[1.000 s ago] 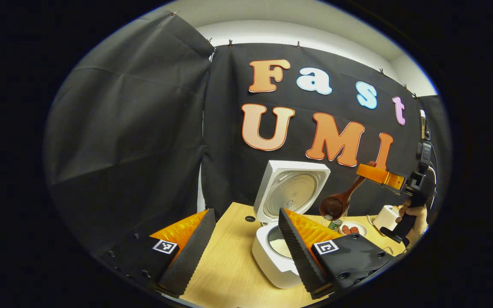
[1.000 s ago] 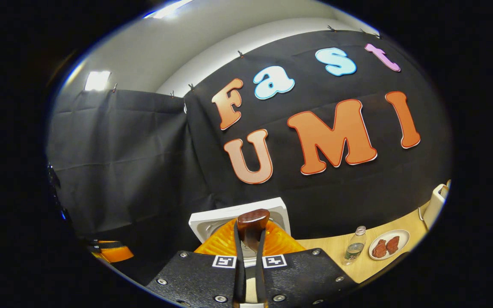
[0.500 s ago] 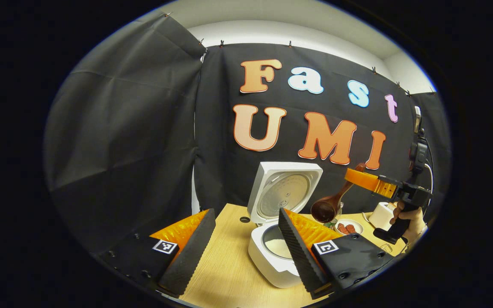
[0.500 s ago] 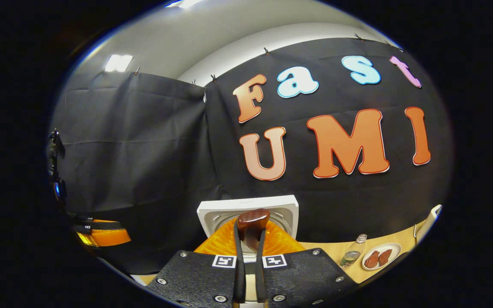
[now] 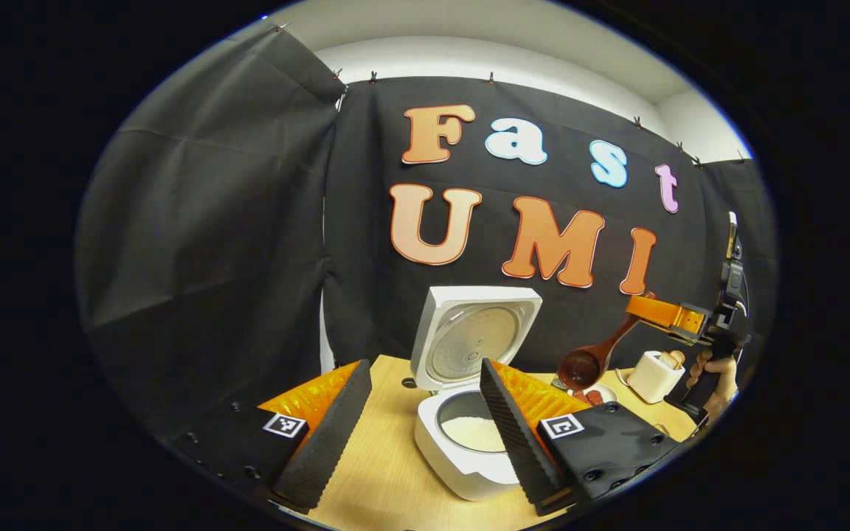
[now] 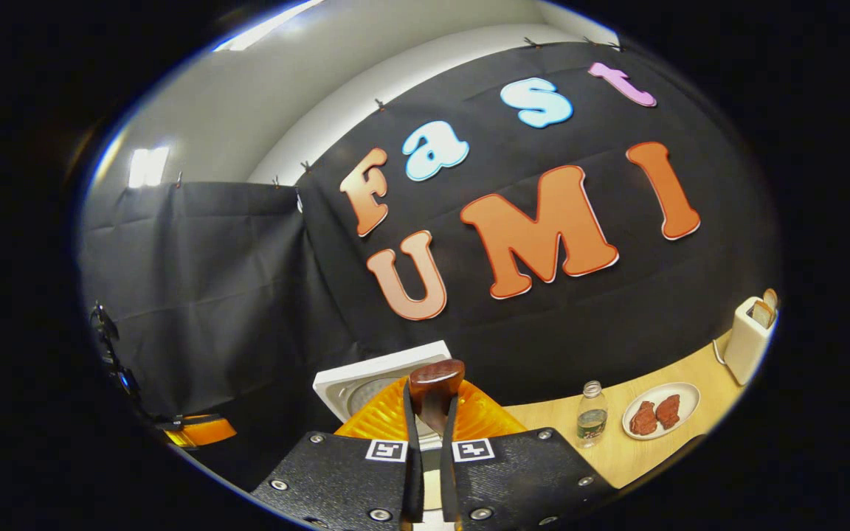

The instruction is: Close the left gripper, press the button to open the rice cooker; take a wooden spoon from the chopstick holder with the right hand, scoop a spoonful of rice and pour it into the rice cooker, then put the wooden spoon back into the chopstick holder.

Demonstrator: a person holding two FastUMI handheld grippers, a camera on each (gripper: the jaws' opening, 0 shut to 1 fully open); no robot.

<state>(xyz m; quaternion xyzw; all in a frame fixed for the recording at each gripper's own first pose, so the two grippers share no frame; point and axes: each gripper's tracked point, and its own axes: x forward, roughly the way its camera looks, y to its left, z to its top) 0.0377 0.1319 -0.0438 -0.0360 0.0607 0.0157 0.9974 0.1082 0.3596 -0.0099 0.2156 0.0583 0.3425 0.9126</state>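
Compared with half a second back in the left gripper view: white square rice cooker [image 5: 469, 435] shifted slightly leftward and nearer, more of the white rice [image 5: 474, 431] inside its pot exposed; wooden spoon and the hand carrying it moved off to the right, away from the cooker, bowl no longer close to the raised lid.

Left to right in the left gripper view: left tool [image 5: 414, 431] with fingers spread wide apart, gripping nothing, hovering over the pale wooden worktop [image 5: 388, 479]. Between and behind those fingers, the rice cooker standing on the worktop, hinged lid [image 5: 473, 335] swung upright, ribbed metal inner plate facing forward. Farther right, dark brown wooden spoon [image 5: 595, 358] held in the air, handle rising up and right, round bowl hanging low above a small white plate with reddish pieces [image 5: 593, 396]. Right tool [image 5: 643, 310] clamped on the spoon's handle — a hand [image 5: 716, 372] gripping its grip below. Just behind, a white toaster with bread [image 5: 654, 375].

In the right gripper view: right tool [image 6: 425, 442] pressed together on the spoon's handle [image 6: 434, 383], handle end poking up between the fingers, cooker lid [image 6: 366, 376] behind. To the right on the worktop [image 6: 617, 457], a small clear bottle [image 6: 590, 422], then the plate [image 6: 660, 411], then the toaster [image 6: 748, 339] — well apart.
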